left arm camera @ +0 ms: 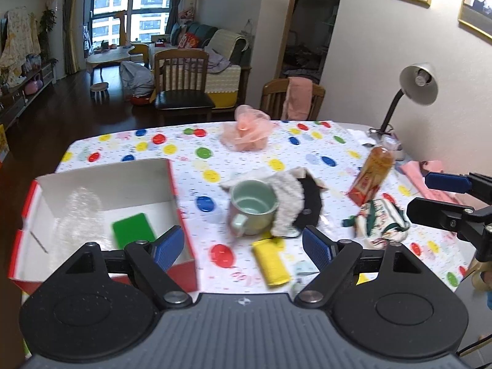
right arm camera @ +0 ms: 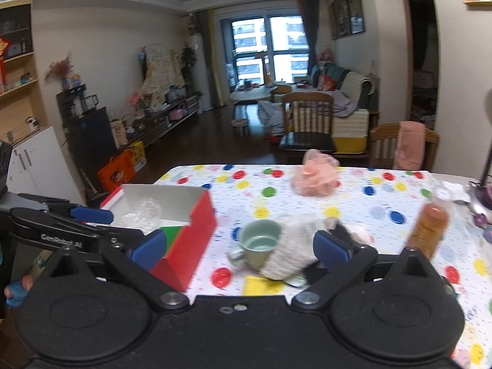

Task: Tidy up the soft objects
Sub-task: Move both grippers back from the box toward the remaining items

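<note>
Here the left gripper point(left arm camera: 243, 247) hangs over the near edge of the table point(left arm camera: 184, 150), jaws spread wide, nothing between the blue pads. Right gripper point(right arm camera: 240, 247) same: jaws wide apart, empty, hovering over the near side of the spotted tablecloth.

Red-and-white box point(left arm camera: 101, 184) sits open at the table's left side; inside it a green sponge point(left arm camera: 132, 233) lies flat on the floor of the box, beside a clear crinkly plastic wad point(left arm camera: 81, 212). Yellow sponge point(left arm camera: 270, 261) lies on the cloth just in front of the left gripper, right of the box. Mint-green mug point(left arm camera: 253, 210) stands upright mid-table, handle toward the camera; a white fluffy cloth with black lining point(left arm camera: 299, 203) is touching its right side. Patterned green-and-white fabric bundle point(left arm camera: 381, 223) lies further right, near an orange drink bottle point(left arm camera: 372, 175) that looks tilted. Pink mesh bath pouf point(left arm camera: 246, 130) sits at the far side, well apart from the rest. Grey desk lamp point(left arm camera: 418, 84) stands at the far right corner. Pink cloth point(left arm camera: 415, 173) at the right edge, partly hidden.
</note>
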### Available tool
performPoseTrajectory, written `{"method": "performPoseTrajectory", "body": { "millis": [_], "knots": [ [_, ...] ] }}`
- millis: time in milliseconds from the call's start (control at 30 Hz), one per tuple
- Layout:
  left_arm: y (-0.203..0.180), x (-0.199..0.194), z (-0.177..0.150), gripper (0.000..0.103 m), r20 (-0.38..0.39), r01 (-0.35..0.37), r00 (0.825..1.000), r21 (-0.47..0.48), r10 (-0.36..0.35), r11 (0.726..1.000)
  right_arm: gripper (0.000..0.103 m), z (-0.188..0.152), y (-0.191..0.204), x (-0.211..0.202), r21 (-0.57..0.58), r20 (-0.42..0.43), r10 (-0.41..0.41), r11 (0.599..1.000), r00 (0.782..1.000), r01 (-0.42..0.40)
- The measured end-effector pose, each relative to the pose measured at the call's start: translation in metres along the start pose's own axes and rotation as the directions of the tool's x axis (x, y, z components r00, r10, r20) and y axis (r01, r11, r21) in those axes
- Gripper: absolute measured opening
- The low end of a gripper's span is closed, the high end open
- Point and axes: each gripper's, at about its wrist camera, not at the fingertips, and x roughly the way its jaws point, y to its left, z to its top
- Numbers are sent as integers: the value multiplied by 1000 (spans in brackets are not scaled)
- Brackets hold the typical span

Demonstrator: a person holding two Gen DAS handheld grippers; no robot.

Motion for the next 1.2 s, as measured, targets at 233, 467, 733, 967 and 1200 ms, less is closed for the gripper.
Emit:
{"method": "performPoseTrajectory", "body": {
  "millis": [233, 467, 733, 967, 1200],
  "knots": [
    [-38, 7, -11, 95, 24, 51, 998, -14, -51, 999, 103, -22, -48, -22, 71, 20, -75, 995, 997, 73],
    [-74, 21, -18, 97, -7, 62, 998, 7, -62, 998, 103, -44, -96, -37, 140, 0, -173, 975, 985, 172],
    [-97, 39, -32, 103, -1, 103, 995, -22, -103, 994, 103, -62, -141, -34, 171, -39, -282, 943, 959, 285],
    [-114, 60, -43, 103, -23, 144, 989, 2, -144, 990, 103, -79, -174, -11, 211, -117, -367, 899, 923, 384],
    [-118, 89, -58, 103, -51, 134, 990, 0, -133, 991, 102, -96, -202, 23, 285, -224, -408, 841, 885, 460]
  ]
}}
